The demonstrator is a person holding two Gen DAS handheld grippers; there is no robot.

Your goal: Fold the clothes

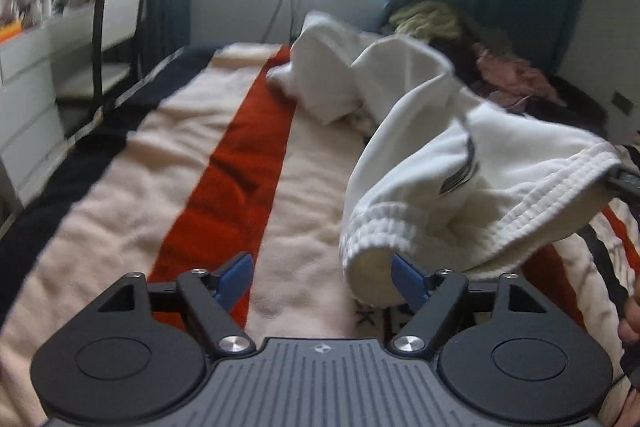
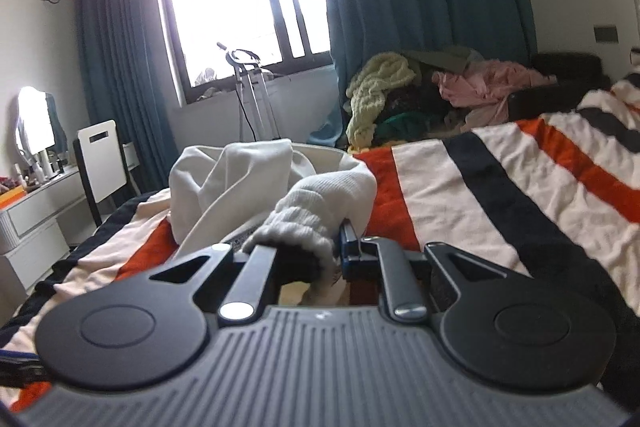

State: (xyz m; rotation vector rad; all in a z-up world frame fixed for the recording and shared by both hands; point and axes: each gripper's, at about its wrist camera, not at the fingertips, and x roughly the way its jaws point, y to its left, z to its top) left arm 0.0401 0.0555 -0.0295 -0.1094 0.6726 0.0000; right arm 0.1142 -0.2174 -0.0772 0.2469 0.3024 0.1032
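A white sweatshirt-like garment (image 1: 420,131) lies bunched on the striped blanket (image 1: 224,155), with one end lifted off the bed. In the left wrist view my left gripper (image 1: 322,279) stands open low over the blanket. A ribbed cuff (image 1: 372,239) of the garment hangs just inside its right blue pad without being pinched. My right gripper (image 1: 614,179) enters at the right edge and holds the ribbed hem up. In the right wrist view my right gripper (image 2: 336,247) is shut on that ribbed hem (image 2: 304,223). The rest of the garment (image 2: 248,179) trails away ahead, and cloth hides the left finger.
A heap of yellow, pink and dark clothes (image 2: 400,87) sits at the far end of the bed under blue curtains. A white chair (image 2: 100,155) and a white dresser (image 2: 36,215) stand left of the bed. A person's hand (image 1: 632,323) shows at the right edge.
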